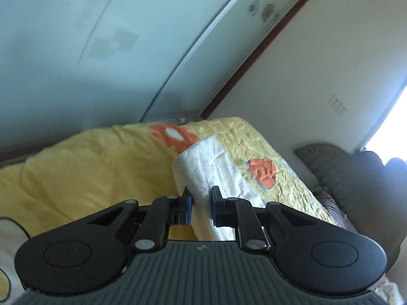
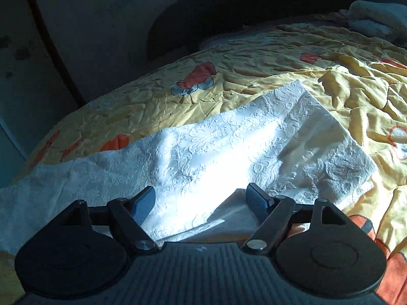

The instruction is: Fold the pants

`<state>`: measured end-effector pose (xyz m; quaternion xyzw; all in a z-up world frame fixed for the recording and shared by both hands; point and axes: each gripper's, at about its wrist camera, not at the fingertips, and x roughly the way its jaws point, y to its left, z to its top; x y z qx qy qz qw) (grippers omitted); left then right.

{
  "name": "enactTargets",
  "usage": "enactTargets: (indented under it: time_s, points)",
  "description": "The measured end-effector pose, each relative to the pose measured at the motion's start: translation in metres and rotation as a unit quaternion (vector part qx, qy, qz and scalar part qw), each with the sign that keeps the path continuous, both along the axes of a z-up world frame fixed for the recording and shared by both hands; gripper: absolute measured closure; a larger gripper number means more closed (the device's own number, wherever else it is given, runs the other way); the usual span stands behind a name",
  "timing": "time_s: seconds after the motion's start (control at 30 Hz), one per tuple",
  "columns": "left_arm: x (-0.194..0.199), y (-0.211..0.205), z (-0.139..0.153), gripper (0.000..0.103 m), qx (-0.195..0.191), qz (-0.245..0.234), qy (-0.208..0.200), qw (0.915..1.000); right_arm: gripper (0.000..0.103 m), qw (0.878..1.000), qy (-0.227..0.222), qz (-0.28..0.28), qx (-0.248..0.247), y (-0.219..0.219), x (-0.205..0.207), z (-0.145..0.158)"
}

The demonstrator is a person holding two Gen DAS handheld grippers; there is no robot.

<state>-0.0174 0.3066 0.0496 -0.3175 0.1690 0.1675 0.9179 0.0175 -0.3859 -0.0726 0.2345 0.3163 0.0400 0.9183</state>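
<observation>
Right now I have the white textured pants [image 2: 229, 142] lying across the yellow quilt [image 2: 279, 58], running from about eight o'clock up to two o'clock in my right wrist view. My right gripper [image 2: 201, 203] hovers low over the near part of the cloth with its jaws spread wide; the blue pads [image 2: 143, 203] sit apart with fabric lying under and between them, and nothing is pinched. I read that as a release: the layer looks laid down flat, so the claw has no reason to hold.

My left gripper [image 1: 201, 207] is narrowed, and in its view a raised white fold of the pants [image 1: 201, 170] stands at twelve o'clock between the fingers [image 1: 188, 208]. A gap shows beside the cloth, so I cannot tell whether the pads truly bite on it. Lifting that fold would make sense for carrying it over the flat part.

For edges, the far hem of the pants at two o'clock is squared and free, with open quilt beyond it toward one and three o'clock. A pale bundle [image 2: 379, 17] sits well apart at one o'clock. On the left side, the bed edge drops off at four o'clock toward a dark cushion [image 1: 356, 172], so I would judge the room to move lies inward, over the quilt.
</observation>
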Motion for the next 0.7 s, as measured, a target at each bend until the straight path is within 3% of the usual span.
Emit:
enactTargets:
  time_s: [0.07, 0.1, 0.2, 0.27, 0.33, 0.37, 0.43, 0.5, 0.57, 0.63, 0.7]
  points:
    - [-0.009, -0.016, 0.011, 0.085, 0.061, 0.006, -0.005, 0.9981, 0.025, 1.0, -0.006, 0.001, 0.005, -0.002, -0.002, -0.002]
    - [-0.009, -0.016, 0.005, 0.085, 0.073, 0.012, 0.014, 0.9971, 0.025, 1.0, -0.01, 0.0, 0.008, -0.003, -0.003, -0.003]
    - [-0.001, 0.004, -0.034, 0.085, 0.001, 0.029, 0.084, 0.996, 0.025, 1.0, -0.021, 0.003, 0.01, -0.004, -0.005, -0.006]
    - [0.0, -0.003, -0.035, 0.085, 0.035, 0.026, 0.078, 0.996, 0.025, 1.0, -0.023, 0.007, 0.004, -0.002, -0.006, -0.006]
    - [0.001, -0.007, -0.031, 0.083, 0.044, 0.026, 0.078, 0.9956, 0.025, 1.0, -0.026, 0.007, -0.001, -0.001, -0.006, -0.006]
    - [0.002, -0.004, -0.031, 0.067, 0.043, 0.024, 0.086, 0.9951, 0.025, 1.0, -0.028, 0.007, -0.002, -0.001, -0.007, -0.007]
    - [-0.004, 0.001, -0.028, 0.057, 0.037, 0.038, 0.09, 0.9946, 0.025, 0.999, -0.032, 0.005, -0.004, 0.0, -0.009, -0.007]
    - [-0.018, 0.001, -0.018, 0.055, 0.036, 0.061, 0.076, 0.9945, 0.025, 0.999, -0.032, 0.003, -0.004, 0.0, -0.009, -0.007]
    - [-0.03, -0.009, -0.001, 0.051, 0.064, 0.081, 0.061, 0.9928, 0.025, 1.0, -0.02, -0.009, 0.003, -0.001, -0.007, -0.003]
    - [-0.034, -0.028, 0.015, 0.037, 0.096, 0.066, 0.041, 0.9923, 0.024, 0.999, -0.003, -0.038, 0.025, -0.002, -0.007, 0.004]
    - [-0.023, -0.059, 0.027, 0.024, 0.122, 0.013, 0.022, 0.9921, 0.023, 0.996, -0.002, -0.053, 0.065, 0.0, -0.008, 0.014]
